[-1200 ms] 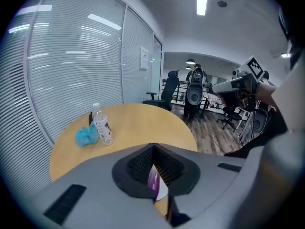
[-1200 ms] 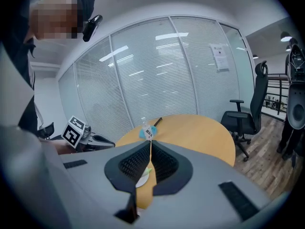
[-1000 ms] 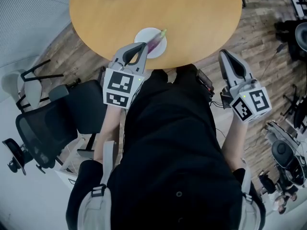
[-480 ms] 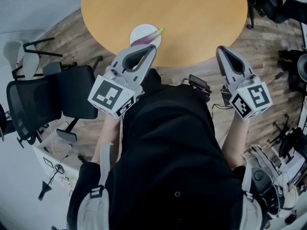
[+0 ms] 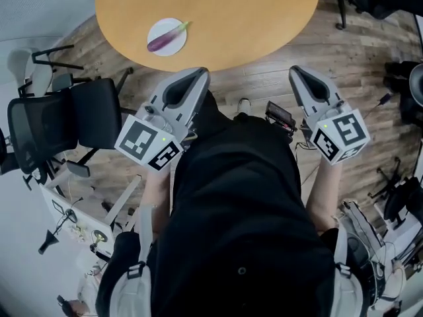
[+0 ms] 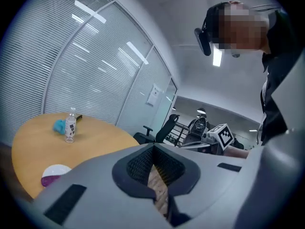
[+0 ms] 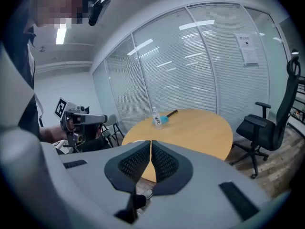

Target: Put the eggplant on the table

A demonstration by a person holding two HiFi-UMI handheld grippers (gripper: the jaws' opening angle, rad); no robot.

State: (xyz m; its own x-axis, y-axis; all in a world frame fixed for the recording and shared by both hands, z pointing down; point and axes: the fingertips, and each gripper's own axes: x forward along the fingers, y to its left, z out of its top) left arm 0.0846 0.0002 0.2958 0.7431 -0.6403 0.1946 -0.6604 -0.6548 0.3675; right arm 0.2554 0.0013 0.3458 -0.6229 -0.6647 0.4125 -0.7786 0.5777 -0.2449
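Observation:
A purple eggplant lies on a small white plate near the front edge of the round wooden table. My left gripper is held off the table over the floor, well short of the plate, jaws shut with nothing in them. My right gripper is level with it on the right, also shut and empty. In the left gripper view the plate and the eggplant show low at the left, beside the closed left gripper. In the right gripper view the closed right gripper faces the table.
A clear bottle and a blue object stand at the table's far side. A black office chair is at my left, another chair stands right of the table. Cables and equipment litter the wooden floor at the right.
Both grippers have drawn back from the table edge. The table, plate and eggplant now sit farther off, toward the upper left. The jaws stayed shut.

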